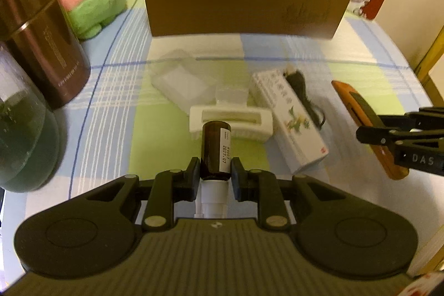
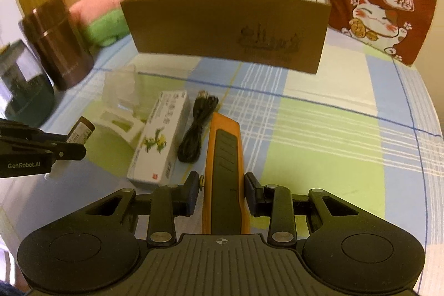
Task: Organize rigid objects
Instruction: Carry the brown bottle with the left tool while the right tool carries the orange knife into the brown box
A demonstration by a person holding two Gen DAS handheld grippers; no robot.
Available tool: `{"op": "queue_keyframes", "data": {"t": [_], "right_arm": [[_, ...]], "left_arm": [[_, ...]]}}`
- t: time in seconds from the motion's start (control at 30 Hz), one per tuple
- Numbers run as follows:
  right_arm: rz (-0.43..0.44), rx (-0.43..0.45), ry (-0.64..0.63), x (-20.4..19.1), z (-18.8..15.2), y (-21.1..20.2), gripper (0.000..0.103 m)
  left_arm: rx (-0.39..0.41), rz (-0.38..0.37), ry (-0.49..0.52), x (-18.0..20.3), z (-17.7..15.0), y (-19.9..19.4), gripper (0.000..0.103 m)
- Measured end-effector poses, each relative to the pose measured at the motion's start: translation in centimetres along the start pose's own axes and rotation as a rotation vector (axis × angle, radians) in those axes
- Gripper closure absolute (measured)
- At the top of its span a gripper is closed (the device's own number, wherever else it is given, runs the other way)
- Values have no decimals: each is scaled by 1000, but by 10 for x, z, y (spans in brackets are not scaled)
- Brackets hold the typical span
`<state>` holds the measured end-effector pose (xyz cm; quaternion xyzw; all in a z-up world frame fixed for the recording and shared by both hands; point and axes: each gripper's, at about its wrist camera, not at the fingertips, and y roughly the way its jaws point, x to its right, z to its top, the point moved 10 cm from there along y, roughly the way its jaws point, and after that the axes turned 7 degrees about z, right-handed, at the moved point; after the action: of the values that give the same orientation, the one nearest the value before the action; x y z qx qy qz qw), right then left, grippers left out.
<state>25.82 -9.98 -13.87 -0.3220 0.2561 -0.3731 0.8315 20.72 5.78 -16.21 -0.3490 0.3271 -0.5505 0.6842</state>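
Amber bottle (image 1: 215, 149) clamped between the left hand-held gripper (image 1: 215, 175) pads.

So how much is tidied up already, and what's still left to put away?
Nothing shows inside the brown cardboard box yet, though its floor is hidden. In hand: the left tool grips a small amber glass bottle, and the right tool an orange and black utility knife. Left: the white printed carton, coiled black cable and white brush.
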Motion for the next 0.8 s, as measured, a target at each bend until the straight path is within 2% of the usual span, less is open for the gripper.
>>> {"op": "queue_keyframes", "data": {"t": [0.37, 0.8], "right_arm": [[50, 64, -4, -9, 41, -14, 71], [112, 180, -38, -14, 146, -10, 71]], "left_arm": [[80, -33, -1, 3, 49, -20, 84], [193, -14, 16, -1, 159, -13, 84]]}}
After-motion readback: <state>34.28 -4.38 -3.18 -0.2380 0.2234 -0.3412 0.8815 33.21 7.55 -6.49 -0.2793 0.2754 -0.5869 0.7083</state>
